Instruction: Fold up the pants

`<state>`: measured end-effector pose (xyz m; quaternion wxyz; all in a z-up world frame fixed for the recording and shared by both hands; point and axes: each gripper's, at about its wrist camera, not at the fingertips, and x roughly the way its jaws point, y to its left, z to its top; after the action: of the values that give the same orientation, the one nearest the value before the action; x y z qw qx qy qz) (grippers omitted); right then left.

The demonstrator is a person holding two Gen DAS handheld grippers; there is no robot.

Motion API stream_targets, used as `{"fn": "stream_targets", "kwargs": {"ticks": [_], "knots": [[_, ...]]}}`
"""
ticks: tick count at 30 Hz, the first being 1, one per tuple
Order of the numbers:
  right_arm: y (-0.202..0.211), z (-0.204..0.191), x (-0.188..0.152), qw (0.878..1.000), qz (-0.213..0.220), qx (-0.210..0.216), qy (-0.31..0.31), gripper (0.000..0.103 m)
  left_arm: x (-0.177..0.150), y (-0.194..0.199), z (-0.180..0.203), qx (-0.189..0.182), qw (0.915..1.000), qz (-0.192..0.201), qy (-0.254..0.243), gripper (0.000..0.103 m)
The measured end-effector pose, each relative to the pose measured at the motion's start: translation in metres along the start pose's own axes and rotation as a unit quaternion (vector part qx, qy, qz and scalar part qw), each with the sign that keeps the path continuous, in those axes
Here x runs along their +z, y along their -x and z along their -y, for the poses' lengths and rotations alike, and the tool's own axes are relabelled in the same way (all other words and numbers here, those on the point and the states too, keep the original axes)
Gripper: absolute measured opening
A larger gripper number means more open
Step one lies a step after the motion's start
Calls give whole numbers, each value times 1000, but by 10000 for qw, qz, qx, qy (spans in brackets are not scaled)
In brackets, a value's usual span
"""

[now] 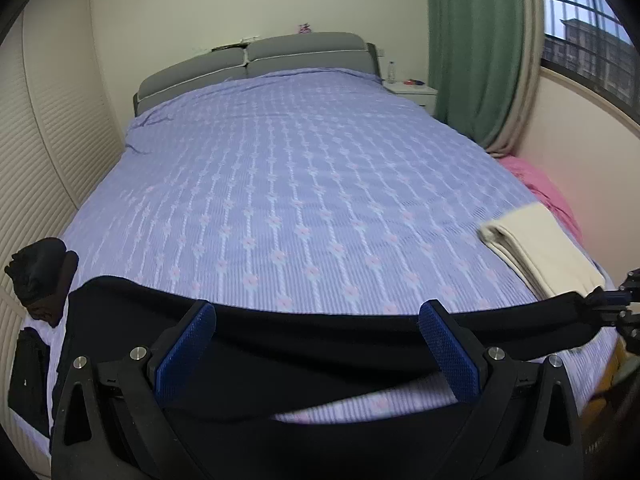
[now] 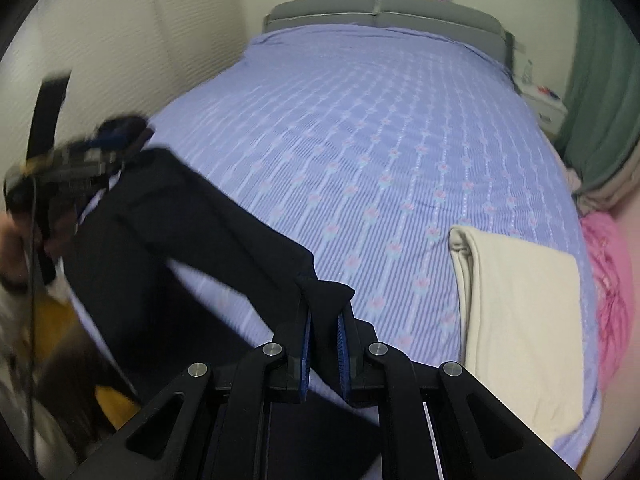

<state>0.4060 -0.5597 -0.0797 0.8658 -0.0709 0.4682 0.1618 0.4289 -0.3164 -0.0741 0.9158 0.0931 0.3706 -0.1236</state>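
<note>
A pair of black pants (image 1: 320,344) is strung in the air across the foot of a lilac bed (image 1: 300,160), midway through a fold. At the bed's left edge sits a dark bundle (image 1: 40,276), clear of the work. Next along, the left hand-held gripper (image 1: 316,308) shows its blue pads standing wide apart, with the pants' upper edge running across behind them. The right wrist view is blurred there, so it cannot be told whether any cloth hangs on that tool. Toward the bed's right side, the right hand-held gripper (image 2: 326,316) is clamped on a bunched end of the pants, with fabric visibly pinched between its near-closed pads. Beyond it, at the bed's right edge, lies a cream cloth (image 1: 540,248), already folded.

The step in hand looks like carrying the garment out over the bed to lay it flat. To do it well, the top edge should be kept taut and level with the foot of the bed, and the lower part should touch down first so it is not dragged into creases. The left side needs a firm pinch before any pull, or that end may sag and twist. The pants should land on the bed's middle, short of the cream cloth.
</note>
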Motion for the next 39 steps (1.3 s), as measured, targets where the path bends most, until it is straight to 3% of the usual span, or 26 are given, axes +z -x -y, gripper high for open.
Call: {"fn": "stream_targets", "kwargs": {"ticks": [10, 23, 29, 33, 34, 37, 39], "knots": [[19, -48, -98, 9857, -460, -163, 1612, 11, -67, 43, 56, -296, 9990, -39, -330, 103], [-23, -85, -186, 9490, -1316, -680, 2783, 11, -137, 26, 89, -154, 9978, -349, -549, 103], [-44, -109, -214, 9131, -1979, -756, 3485, 11, -165, 21, 90, -196, 9977, -420, -496, 103], [-68, -99, -244, 8712, -2655, -1265, 3932, 3, -176, 17, 89, -268, 9977, -442, -436, 103], [-69, -95, -248, 8733, -2662, -1281, 3873, 3, -179, 15, 90, -274, 9976, -459, -450, 103], [-55, -88, -245, 9033, -2329, -1099, 3431, 2, -182, 11, 88, -305, 9972, -510, -447, 103], [-45, -85, -240, 9170, -2115, -1065, 3209, 2, -182, 11, 88, -327, 9971, -529, -429, 103]]}}
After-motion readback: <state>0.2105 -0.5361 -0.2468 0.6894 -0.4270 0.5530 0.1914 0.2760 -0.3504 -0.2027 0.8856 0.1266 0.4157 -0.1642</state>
